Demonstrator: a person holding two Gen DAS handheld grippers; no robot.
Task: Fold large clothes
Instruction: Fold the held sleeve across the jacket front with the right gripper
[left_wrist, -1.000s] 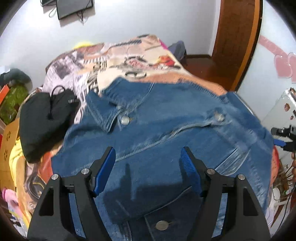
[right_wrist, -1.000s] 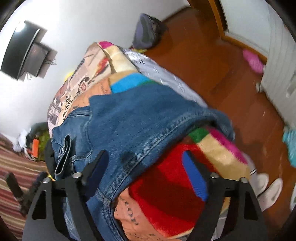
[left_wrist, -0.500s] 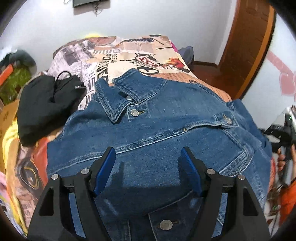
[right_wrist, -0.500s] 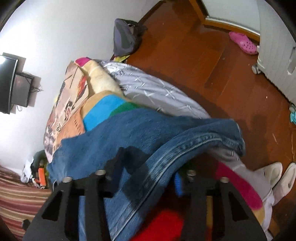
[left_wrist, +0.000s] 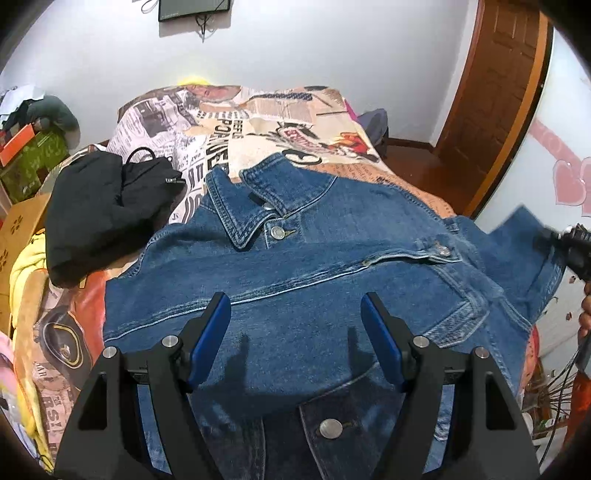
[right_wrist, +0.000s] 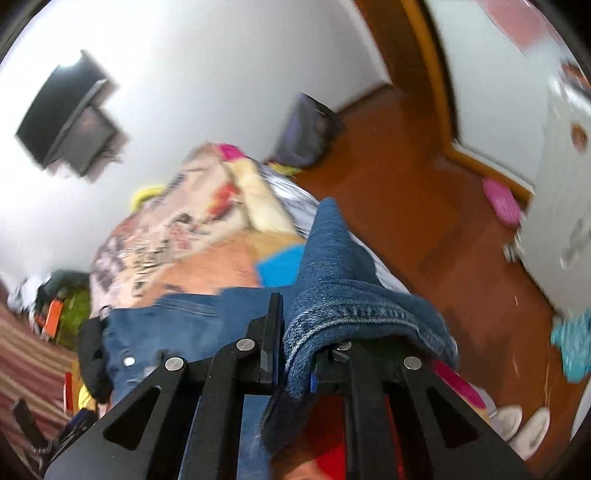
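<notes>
A blue denim jacket (left_wrist: 314, 266) lies front up on the bed, collar toward the far wall, buttons showing. My left gripper (left_wrist: 295, 332) is open and empty, hovering over the jacket's lower front. My right gripper (right_wrist: 295, 332) is shut on the jacket's right sleeve (right_wrist: 332, 295) and holds it lifted off the bed. In the left wrist view the right gripper (left_wrist: 576, 247) shows at the far right edge with the raised sleeve (left_wrist: 524, 251) in it.
The bed has a newspaper-print blanket (left_wrist: 229, 122). A black bag and dark garment (left_wrist: 107, 203) lie to the jacket's left. Yellow cloth (left_wrist: 26, 266) hangs at the left edge. To the right are wooden floor (right_wrist: 424, 221), a door frame (left_wrist: 498, 92) and slippers (right_wrist: 524, 421).
My right gripper has closed on the jacket's sleeve and lifted it up off the bed edge. My left gripper has stayed open while its view pulled back over the jacket.
</notes>
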